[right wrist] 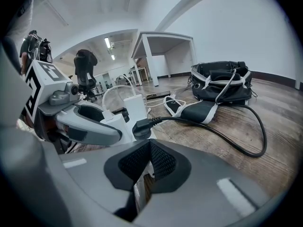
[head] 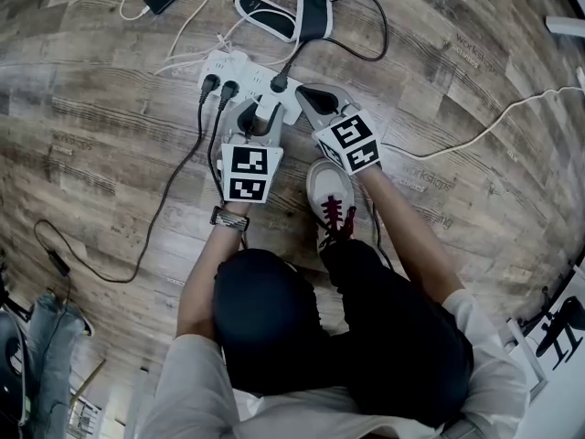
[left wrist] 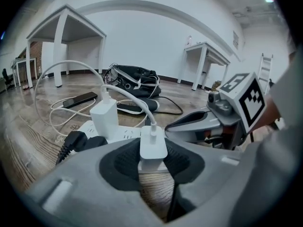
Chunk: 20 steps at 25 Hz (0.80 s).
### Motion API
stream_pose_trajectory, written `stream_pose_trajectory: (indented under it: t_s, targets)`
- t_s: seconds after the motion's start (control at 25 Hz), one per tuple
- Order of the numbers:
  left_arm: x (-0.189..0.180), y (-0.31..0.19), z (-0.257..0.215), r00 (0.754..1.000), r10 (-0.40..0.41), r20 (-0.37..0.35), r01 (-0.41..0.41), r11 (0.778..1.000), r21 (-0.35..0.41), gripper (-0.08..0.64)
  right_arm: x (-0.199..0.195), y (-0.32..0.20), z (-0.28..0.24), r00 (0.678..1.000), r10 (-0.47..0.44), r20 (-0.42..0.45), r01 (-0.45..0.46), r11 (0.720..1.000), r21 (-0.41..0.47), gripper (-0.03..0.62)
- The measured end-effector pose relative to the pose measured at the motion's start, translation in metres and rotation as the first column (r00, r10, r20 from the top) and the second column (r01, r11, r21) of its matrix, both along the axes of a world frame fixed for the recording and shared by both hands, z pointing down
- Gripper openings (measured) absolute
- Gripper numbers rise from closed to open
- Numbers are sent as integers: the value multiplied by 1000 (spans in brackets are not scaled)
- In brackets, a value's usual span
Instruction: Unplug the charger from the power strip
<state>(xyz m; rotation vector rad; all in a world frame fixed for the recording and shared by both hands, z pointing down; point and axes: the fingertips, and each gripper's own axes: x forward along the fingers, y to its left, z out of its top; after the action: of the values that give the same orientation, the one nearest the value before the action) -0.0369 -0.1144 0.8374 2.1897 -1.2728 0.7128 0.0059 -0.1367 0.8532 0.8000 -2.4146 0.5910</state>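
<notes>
Left to right: two black plugs (head: 218, 88) sit in the long white plastic power strip (head: 239, 65). The left gripper (head: 250, 124) is clenched on the small white block-shaped charger (left wrist: 153, 143). The charger appears still seated in the strip, its white cable arching away.

Step in hand: the grasp is made, the pull is not yet done. The next move calls for a straight draw along the pins while the strip is kept down.

The right gripper (head: 309, 101) rests at the strip's right end, jaws together with nothing plainly between them.

Surroundings: grey-brown wood-plank floor (head: 101, 117), white walls, white tables (left wrist: 64, 30) and a black bag (left wrist: 135, 74).
</notes>
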Motion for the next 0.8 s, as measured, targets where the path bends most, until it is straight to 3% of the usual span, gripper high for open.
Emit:
stream_pose_trajectory:
  t_s: [0.36, 0.48, 0.68, 0.8]
  targets:
    - [4, 2, 0, 991, 64, 113, -67, 997, 25, 140, -1, 0, 0, 1000, -3, -1, 3, 1000, -2, 1]
    - [4, 1, 0, 994, 58, 97, -60, 998, 20, 140, -1, 0, 0, 1000, -4, -2, 4, 1000, -1, 0]
    - [-1, -1, -1, 1000, -5, -6, 5, 1000, -10, 141, -1, 0, 0, 1000, 0, 1, 0, 1000, 4, 1]
    - [-3, -1, -2, 999, -21, -27, 20, 1000, -14, 143, -2, 0, 0, 1000, -3, 3, 3, 1000, 4, 0]
